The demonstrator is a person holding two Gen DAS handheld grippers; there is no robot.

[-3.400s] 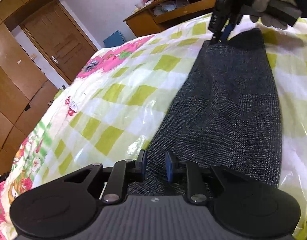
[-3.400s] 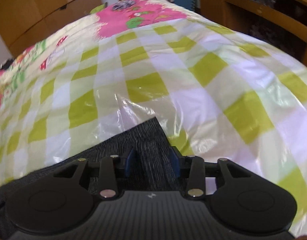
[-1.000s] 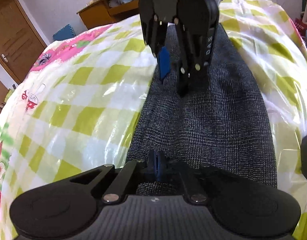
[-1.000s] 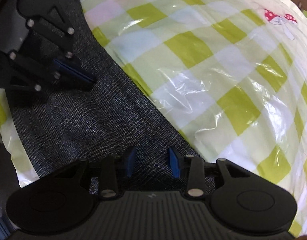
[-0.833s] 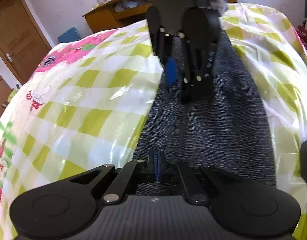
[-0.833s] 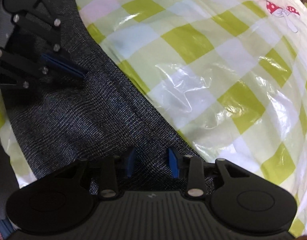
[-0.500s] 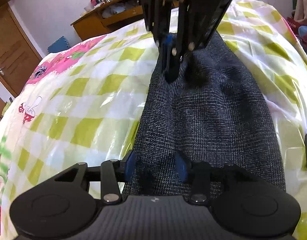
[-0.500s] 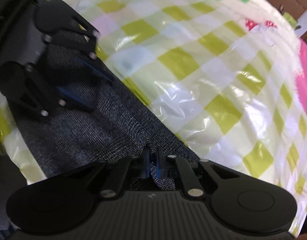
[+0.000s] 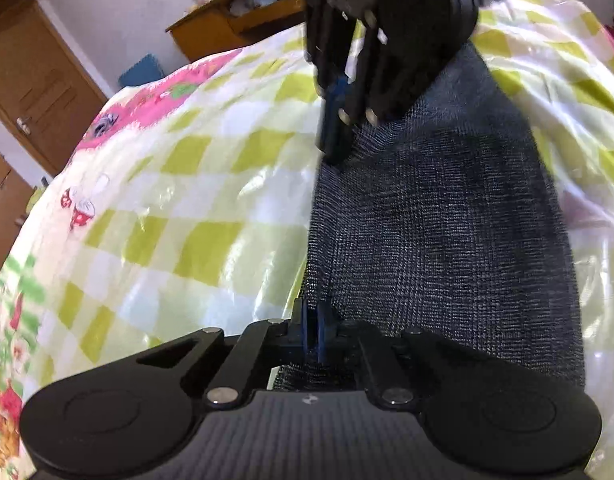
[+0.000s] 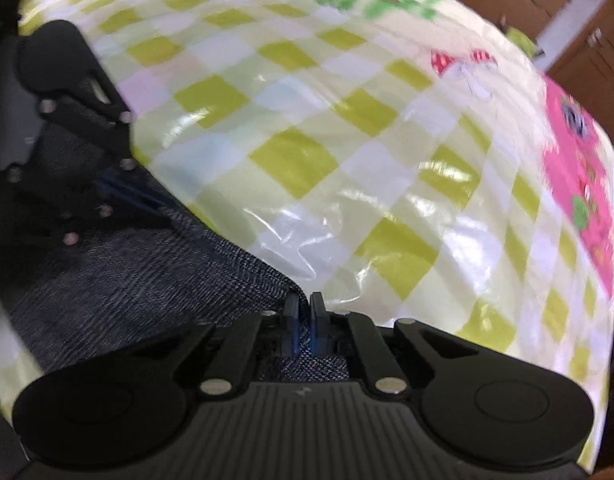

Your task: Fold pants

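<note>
Dark grey knit pants (image 9: pixel 439 220) lie folded in a long strip on a bed covered with green-checked plastic sheeting (image 9: pixel 195 216). My left gripper (image 9: pixel 314 328) is shut on the pants' near left edge. My right gripper (image 9: pixel 335 148) shows in the left wrist view, shut on the same left edge farther along. In the right wrist view the right gripper (image 10: pixel 304 320) pinches the pants (image 10: pixel 139 280) at their edge, and the left gripper (image 10: pixel 119 196) shows at the left, blurred.
The sheeting (image 10: pixel 347 160) has pink and cartoon prints toward its edges. A wooden desk with shelves (image 9: pixel 235 20) stands past the bed's far end. A wooden door and wardrobes (image 9: pixel 35 92) are at the left.
My left gripper opened briefly, then shut again on the pants' edge. My right gripper shut on the edge half a second ago and stays shut; both views have shifted with motion blur.
</note>
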